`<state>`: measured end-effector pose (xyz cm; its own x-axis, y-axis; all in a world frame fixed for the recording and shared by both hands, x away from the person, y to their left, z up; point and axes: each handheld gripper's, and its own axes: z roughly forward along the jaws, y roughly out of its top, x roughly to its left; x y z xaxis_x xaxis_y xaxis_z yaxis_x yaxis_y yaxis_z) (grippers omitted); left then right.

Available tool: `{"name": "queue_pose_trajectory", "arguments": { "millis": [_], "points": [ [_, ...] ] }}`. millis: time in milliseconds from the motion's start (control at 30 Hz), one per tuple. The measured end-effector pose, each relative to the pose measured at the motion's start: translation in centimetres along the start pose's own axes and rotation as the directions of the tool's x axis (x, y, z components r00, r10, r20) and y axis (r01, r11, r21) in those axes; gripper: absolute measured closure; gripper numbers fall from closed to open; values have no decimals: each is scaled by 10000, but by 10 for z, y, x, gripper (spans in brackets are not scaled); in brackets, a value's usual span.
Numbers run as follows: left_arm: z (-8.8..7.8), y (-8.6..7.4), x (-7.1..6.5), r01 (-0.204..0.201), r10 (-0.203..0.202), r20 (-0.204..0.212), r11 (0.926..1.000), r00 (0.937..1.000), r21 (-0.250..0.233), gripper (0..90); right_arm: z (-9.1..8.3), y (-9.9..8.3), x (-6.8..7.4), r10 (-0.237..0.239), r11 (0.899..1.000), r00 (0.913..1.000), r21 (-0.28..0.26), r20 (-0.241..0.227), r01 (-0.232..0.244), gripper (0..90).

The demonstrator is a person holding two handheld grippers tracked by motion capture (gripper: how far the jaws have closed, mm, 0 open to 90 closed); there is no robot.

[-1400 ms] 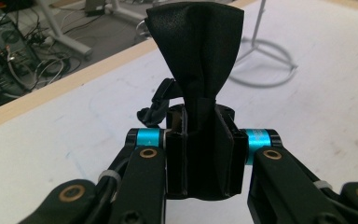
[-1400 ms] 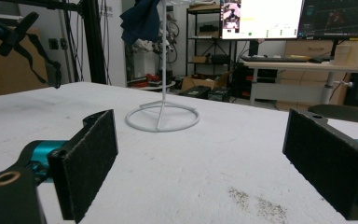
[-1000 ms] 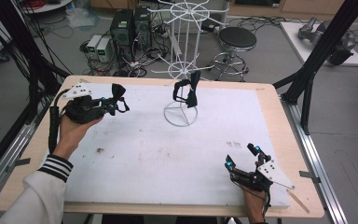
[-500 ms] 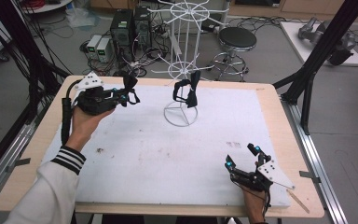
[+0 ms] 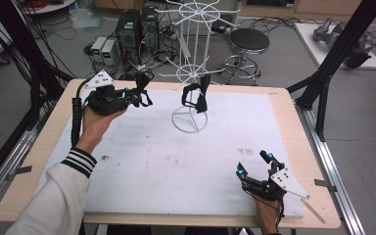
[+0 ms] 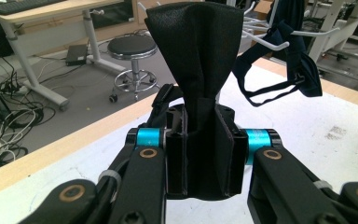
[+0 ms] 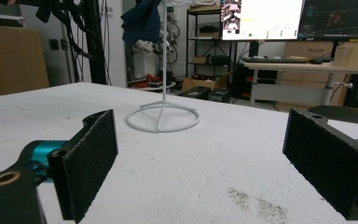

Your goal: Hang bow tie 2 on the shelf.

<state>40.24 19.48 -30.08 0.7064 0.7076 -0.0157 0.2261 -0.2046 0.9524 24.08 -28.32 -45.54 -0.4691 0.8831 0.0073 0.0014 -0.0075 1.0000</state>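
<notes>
Black fabric bow tie [image 6: 196, 70] clamped in the left gripper [image 5: 138, 96], jaws pinched tight on its middle knot, wings fanning up above the pads in the left gripper view. Strap hangs off it in the high view. Gripper is held above the table's far-left corner, aimed toward the white wire display rack [image 5: 190, 78] standing on the white mat [image 5: 166, 161] at mid-table. A second bow tie [image 5: 198, 95], dark, already hangs from one of the rack's lower prongs; in the left gripper view it sits just right of the held one, on a white hook [image 6: 303, 33].

Right gripper [image 5: 254, 169] rests near the table's front-right corner, jaws spread wide, nothing between the pads [image 7: 86, 163]; rack base ring [image 7: 162, 117] well ahead of it.

Likely step: carry the held tie over and hang it on a free prong.

Risks, judged:
- grip is on the knot, not the strap, so the loop dangles loose and may miss the prong or catch on the wrong one
- wings block the left gripper view of the hook tip, so aiming is poor
- rack is light wire on a thin ring base and unheld; a nudge could tip or spin it
- brushing the hung tie could knock it off
- releasing before the strap sits over the prong drops the tie to the mat
</notes>
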Motion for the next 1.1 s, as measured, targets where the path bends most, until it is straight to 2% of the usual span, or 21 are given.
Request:
{"name": "queue_pose_trajectory", "arguments": {
  "millis": [267, 567, 1100],
  "points": [
    [2, 6, 1, -43, 43, -58, 10000, 10000, 7, 758, 0, 0, 0, 23, 10000, 10000, 18, -10, -23, 95],
    [6, 19, 9, 65, -65, -79, 10000, 9999, 32, 759, 0, 0, 0, 35, 10000, 10000, -5, -16, -35, 95],
    [18, 43, 21, -18, 19, -61, 10000, 10000, 65, 758, 0, 0, 0, 42, 10000, 10000, 1, -5, -42, 95]
  ]
}}
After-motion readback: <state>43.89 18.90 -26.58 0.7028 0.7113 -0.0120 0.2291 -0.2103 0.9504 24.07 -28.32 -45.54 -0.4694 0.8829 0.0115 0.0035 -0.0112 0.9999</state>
